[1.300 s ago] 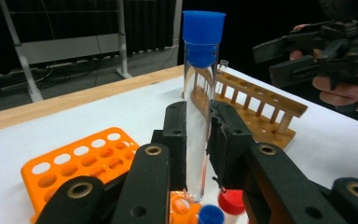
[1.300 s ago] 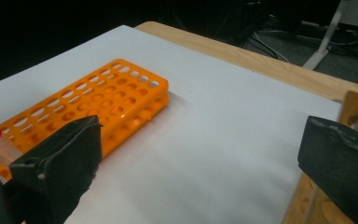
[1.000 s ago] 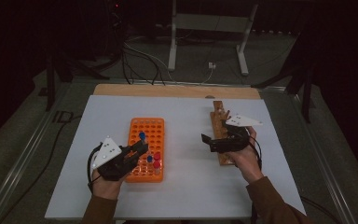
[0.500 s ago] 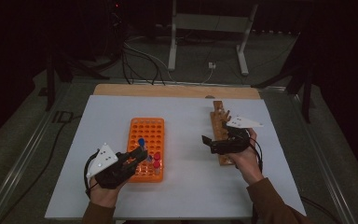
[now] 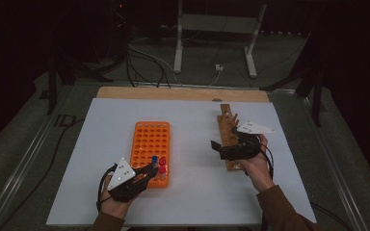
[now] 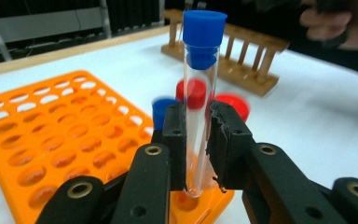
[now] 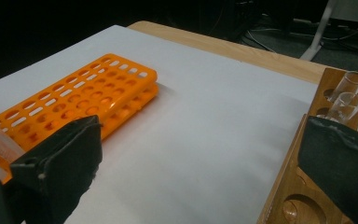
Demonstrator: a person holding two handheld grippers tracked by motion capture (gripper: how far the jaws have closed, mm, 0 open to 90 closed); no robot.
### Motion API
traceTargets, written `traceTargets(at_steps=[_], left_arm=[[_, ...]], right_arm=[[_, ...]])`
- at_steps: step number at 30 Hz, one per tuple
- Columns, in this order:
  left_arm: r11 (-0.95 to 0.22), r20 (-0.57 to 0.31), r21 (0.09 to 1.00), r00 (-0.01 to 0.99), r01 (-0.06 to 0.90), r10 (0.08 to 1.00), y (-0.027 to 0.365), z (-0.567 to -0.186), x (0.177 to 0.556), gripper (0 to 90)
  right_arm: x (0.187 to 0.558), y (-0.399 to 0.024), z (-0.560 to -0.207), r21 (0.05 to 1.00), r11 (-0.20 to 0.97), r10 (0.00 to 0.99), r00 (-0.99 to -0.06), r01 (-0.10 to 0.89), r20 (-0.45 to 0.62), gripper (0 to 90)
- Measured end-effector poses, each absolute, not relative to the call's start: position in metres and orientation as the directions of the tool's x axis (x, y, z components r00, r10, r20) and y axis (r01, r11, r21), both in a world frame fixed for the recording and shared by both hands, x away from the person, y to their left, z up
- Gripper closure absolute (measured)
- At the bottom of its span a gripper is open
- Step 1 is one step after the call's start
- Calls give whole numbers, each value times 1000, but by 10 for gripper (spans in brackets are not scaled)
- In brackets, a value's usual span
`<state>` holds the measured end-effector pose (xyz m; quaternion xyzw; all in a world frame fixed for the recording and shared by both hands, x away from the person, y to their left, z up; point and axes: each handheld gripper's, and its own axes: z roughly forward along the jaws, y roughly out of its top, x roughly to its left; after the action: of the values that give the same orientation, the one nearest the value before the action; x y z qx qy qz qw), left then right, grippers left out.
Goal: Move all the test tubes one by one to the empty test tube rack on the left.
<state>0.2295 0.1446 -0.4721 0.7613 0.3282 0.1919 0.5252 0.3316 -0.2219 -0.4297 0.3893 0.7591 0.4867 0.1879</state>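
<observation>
Lower left of the high view: the left gripper [image 5: 147, 172] pinches a clear glass test tube with a blue cap [image 6: 197, 93], its bottom going into a near-corner hole of the orange plastic tube rack [image 5: 150, 144]. I'd say this one's nearly seated. A few capped tubes [image 5: 160, 166] stand right beside it, so it's tight there; most holes are free. Over on the right, the right gripper [image 5: 220, 148] sits spread wide at the wooden tube rack [image 5: 227, 126], where uncapped glass tubes [image 7: 347, 95] wait, so plenty is left.
</observation>
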Motion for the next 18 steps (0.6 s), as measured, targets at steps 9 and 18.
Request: traceTargets(at_steps=[9,18], left_arm=[[-305,-49,879,707,366,705,145,-486,233,784],[-376,-31,836,719,400,695,141,-495,236,787]], right_arm=[[331,-227,-432,883,223,778,-621,412,93,1],[333,-228,-432,883,223,782,-616,412,90,1]])
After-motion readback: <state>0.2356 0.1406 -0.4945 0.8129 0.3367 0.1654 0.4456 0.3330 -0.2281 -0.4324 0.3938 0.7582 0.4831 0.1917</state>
